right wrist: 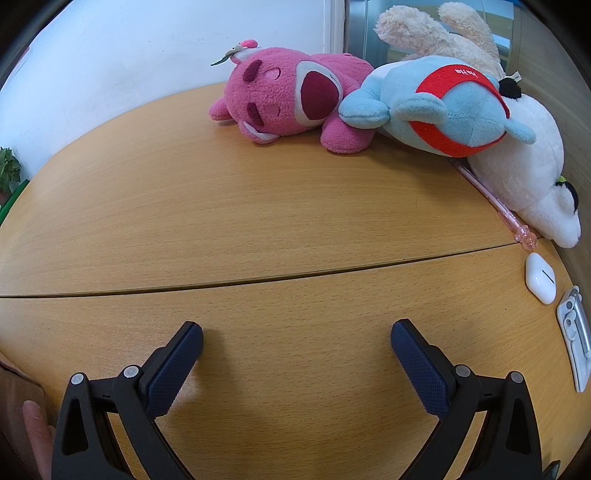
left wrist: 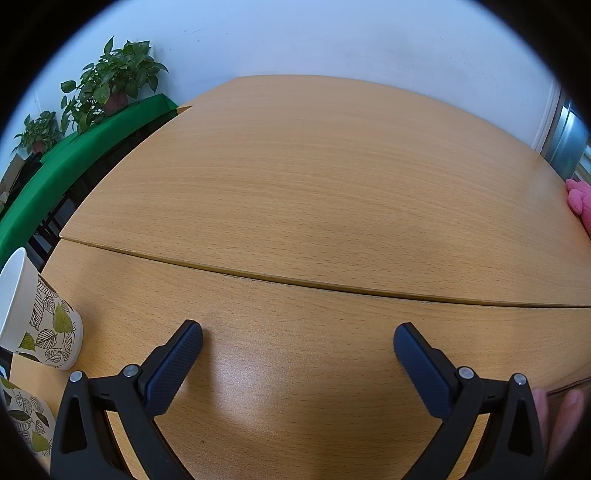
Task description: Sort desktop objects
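1. The things to sort lie at the desk's far right in the right wrist view: a pink plush toy (right wrist: 286,98) on its side near the back edge, a blue plush toy (right wrist: 443,107) with a red band touching it, a white plush toy (right wrist: 524,173) under and beside the blue one, and a cream plush toy (right wrist: 436,33) behind them.
2. A pink pen (right wrist: 495,201) lies along the white toy's edge; just past its tip sit a white earbud case (right wrist: 540,277) and, nearer the desk's right edge, a grey metal clip (right wrist: 574,332).
3. In the left wrist view, two leaf-printed paper cups (left wrist: 44,325) stand at the desk's left edge, one near the other.
4. The wooden desk (left wrist: 314,184) is bare and wide open between these groups; a seam crosses it ahead of both tools, and its back edge meets a white wall.
5. Beyond the left edge stand a green-covered bench (left wrist: 92,144) and potted plants (left wrist: 114,74).
6. The left gripper (left wrist: 297,341) is spread wide above bare wood, holding nothing.
7. The right gripper (right wrist: 296,339) is likewise spread wide and empty, well apart from the toys.
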